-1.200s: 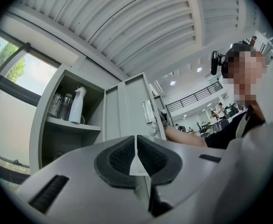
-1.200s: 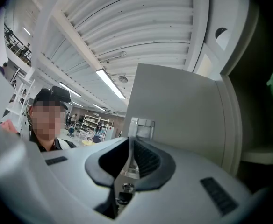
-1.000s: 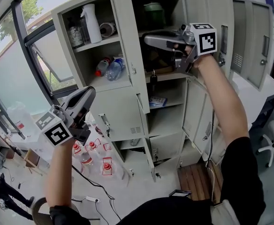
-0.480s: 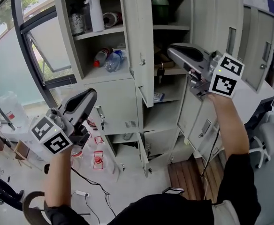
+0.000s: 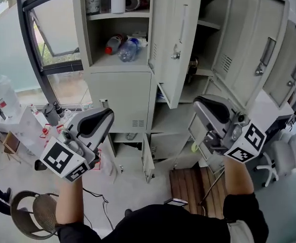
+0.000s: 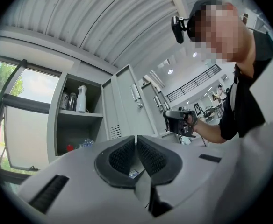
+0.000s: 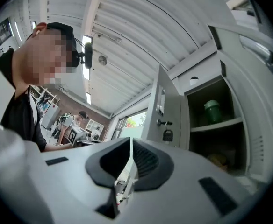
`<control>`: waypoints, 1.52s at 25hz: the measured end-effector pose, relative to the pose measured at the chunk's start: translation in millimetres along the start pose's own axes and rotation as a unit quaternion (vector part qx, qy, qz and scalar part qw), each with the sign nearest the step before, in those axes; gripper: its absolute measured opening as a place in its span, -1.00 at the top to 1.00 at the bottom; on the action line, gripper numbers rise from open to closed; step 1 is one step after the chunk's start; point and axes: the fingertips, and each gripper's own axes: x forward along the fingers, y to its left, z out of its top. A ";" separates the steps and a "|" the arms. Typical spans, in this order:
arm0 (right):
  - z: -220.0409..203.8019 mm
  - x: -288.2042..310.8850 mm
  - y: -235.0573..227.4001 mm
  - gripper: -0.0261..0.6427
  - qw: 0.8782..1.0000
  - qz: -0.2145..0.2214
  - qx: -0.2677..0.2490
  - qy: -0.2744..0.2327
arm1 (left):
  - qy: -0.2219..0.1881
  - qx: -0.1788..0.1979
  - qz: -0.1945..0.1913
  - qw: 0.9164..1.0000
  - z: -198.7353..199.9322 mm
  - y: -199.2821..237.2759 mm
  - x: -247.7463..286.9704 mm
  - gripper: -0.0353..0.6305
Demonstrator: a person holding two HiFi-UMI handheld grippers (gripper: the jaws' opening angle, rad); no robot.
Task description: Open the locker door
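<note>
The tall grey locker door [image 5: 174,44] stands swung open toward me, with a padlock hanging on its latch [image 7: 167,135]. Behind it the compartment shows a green jar [image 7: 212,111] on a shelf. My right gripper [image 5: 200,103] hangs low, in front of the lower lockers and well below that door, touching nothing. Its jaws have just been closing and now meet with nothing between them. My left gripper [image 5: 108,116] is held low at the left, apart from the cabinet, its pads [image 6: 125,154] together and empty.
The left upper compartment holds plastic bottles [image 5: 121,44] and a spray bottle. More open doors [image 5: 249,39] lean out at the right. A window [image 5: 36,34] is at the left, a stool [image 5: 34,211] and a wooden pallet [image 5: 193,184] on the floor, and a white chair [image 5: 285,156] at the right.
Both grippers have dropped. The right one came down from the level of the upper compartment to the lower lockers; the left sank a little. The door stays open.
</note>
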 end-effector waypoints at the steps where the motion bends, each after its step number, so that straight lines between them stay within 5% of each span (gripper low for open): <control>1: -7.5 -0.5 6.7 0.84 1.000 -0.004 0.003 -0.003 | 0.002 -0.004 0.003 1.000 -7.5 -0.6 -3.1 0.81; 10: -97.9 20.9 78.2 0.85 0.998 0.013 0.059 0.008 | 0.000 -0.110 0.003 0.994 -84.5 -13.9 -32.8 0.81; 16: -152.8 47.9 118.0 0.86 0.996 0.018 0.080 0.022 | 0.031 -0.095 0.045 0.994 -142.1 -12.9 -64.6 0.81; 21: -214.8 61.7 142.9 0.87 0.993 0.013 0.115 0.035 | 0.031 -0.131 0.061 0.989 -189.1 -13.6 -94.6 0.81; 29: -289.6 75.7 193.3 0.89 0.980 0.043 0.188 0.044 | 0.054 -0.146 0.037 0.987 -249.9 -28.3 -142.3 0.81; 38: -330.7 85.7 233.1 0.89 0.975 0.071 0.199 0.066 | 0.059 -0.198 0.009 0.978 -298.9 -26.9 -167.4 0.81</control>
